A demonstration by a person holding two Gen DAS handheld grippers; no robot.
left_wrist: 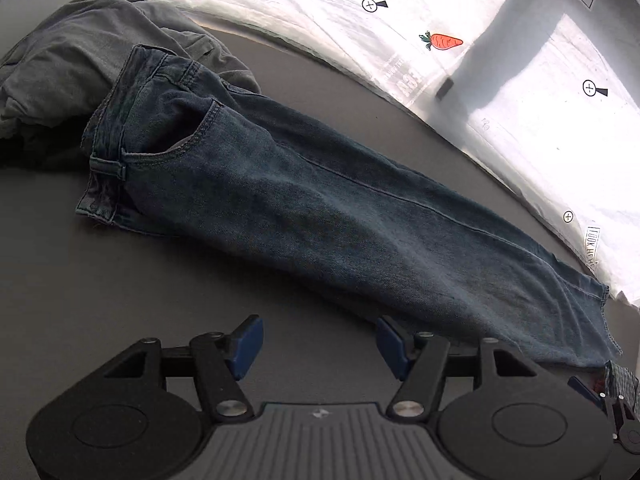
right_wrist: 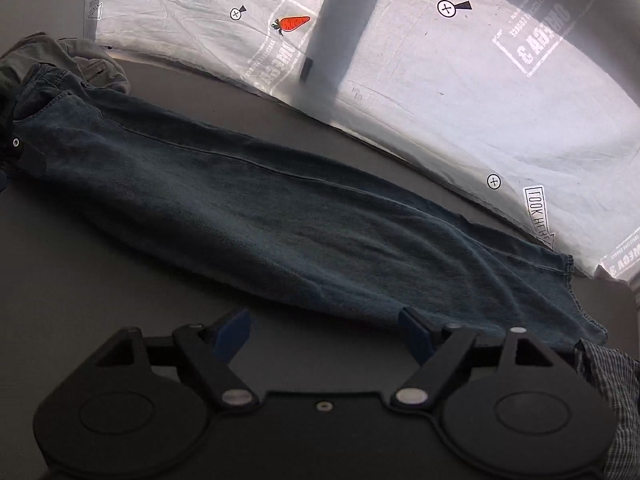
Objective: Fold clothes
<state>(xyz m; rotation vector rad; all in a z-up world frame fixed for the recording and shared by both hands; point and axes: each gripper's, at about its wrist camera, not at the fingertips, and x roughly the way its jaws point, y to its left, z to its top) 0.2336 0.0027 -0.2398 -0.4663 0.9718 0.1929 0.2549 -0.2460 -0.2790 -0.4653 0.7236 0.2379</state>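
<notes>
Both grippers, left [left_wrist: 318, 340] and right [right_wrist: 326, 330], are hovering spread wide, empty; jeans [left_wrist: 320, 216] are lying lengthwise toward twelve o'clock, likely awaiting folding.

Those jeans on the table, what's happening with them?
A person is folding clothes with two hand-held tools. The blue jeans lie stretched out on the dark table, already folded lengthwise, waistband against a grey garment. Both the left tool and the right tool hang open at the near edge, holding nothing.
</notes>
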